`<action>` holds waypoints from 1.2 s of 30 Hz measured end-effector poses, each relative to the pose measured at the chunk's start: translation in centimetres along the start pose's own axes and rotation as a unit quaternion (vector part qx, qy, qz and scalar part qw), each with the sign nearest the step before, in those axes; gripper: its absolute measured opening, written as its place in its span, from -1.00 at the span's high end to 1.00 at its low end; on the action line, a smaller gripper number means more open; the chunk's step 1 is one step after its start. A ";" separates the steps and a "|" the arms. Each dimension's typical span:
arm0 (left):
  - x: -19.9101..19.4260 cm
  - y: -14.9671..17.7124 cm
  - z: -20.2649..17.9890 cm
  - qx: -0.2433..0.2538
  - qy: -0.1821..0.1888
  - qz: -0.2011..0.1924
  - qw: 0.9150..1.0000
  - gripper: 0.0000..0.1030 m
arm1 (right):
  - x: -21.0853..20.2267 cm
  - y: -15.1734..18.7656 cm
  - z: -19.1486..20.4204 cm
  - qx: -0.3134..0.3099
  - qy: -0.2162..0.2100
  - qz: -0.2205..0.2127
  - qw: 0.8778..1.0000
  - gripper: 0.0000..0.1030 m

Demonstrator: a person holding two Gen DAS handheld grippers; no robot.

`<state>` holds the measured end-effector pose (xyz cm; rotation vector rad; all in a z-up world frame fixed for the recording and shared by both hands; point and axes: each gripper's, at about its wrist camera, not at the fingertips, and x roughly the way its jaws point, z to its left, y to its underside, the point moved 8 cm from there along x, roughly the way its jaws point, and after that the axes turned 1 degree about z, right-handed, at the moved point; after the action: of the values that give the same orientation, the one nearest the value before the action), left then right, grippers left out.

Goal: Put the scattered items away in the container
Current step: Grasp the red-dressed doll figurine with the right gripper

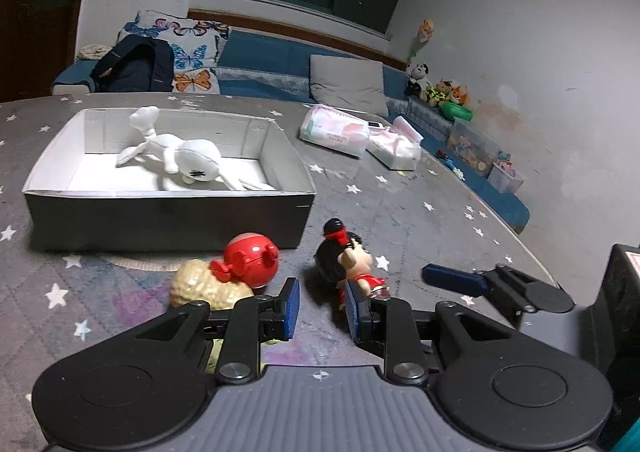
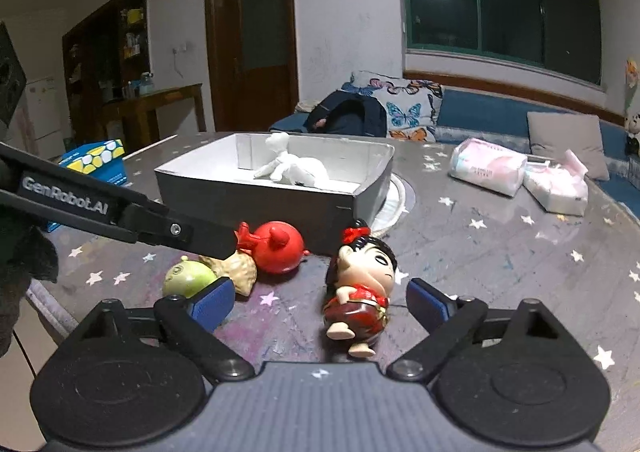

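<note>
A grey box (image 1: 168, 220) with a white inside holds a white plush toy (image 1: 188, 156). In front of it on the table lie a red round toy (image 1: 250, 262), a beige peanut-shaped toy (image 1: 204, 288) and a green round toy (image 2: 188, 280). A small doll (image 2: 360, 292) in a red dress stands between the wide-apart blue pads of my right gripper (image 2: 320, 302), which do not touch it. My left gripper (image 1: 322, 308) is narrowly open with nothing between its pads; the doll (image 1: 348, 264) is just ahead of its right pad.
Two tissue packs (image 1: 334, 130) (image 1: 396, 148) lie at the table's far right. A blue and yellow carton (image 2: 96, 162) stands at the far left edge. A blue sofa with pillows (image 1: 348, 82) runs behind the table. My left gripper's black arm (image 2: 120, 208) crosses over the toys.
</note>
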<state>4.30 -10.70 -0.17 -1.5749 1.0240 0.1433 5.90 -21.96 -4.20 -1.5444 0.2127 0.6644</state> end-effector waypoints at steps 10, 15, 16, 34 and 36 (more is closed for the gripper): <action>3.5 -1.3 -0.8 -0.022 0.029 0.030 0.999 0.44 | 2.7 0.5 -2.3 0.040 0.008 0.023 0.999 -0.63; 5.3 -2.0 -0.8 -0.035 0.044 0.039 0.998 0.43 | 4.0 0.2 -2.9 0.056 0.003 0.030 0.998 -0.57; 5.6 -2.1 -0.7 -0.038 0.046 0.041 0.997 0.43 | 4.2 0.1 -3.0 0.060 0.001 0.031 0.998 -0.53; 9.1 -2.7 -0.4 -0.058 0.048 0.082 0.994 0.37 | 7.0 0.1 -3.7 0.085 -0.021 0.060 0.994 -0.14; 9.4 -2.6 -0.3 -0.059 0.045 0.086 0.994 0.35 | 7.1 0.2 -3.6 0.086 -0.021 0.063 0.994 -0.11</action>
<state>11.58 -16.04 -3.78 -1.6091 1.2424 0.2566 12.57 -23.62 -8.25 -1.3583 0.3289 0.7576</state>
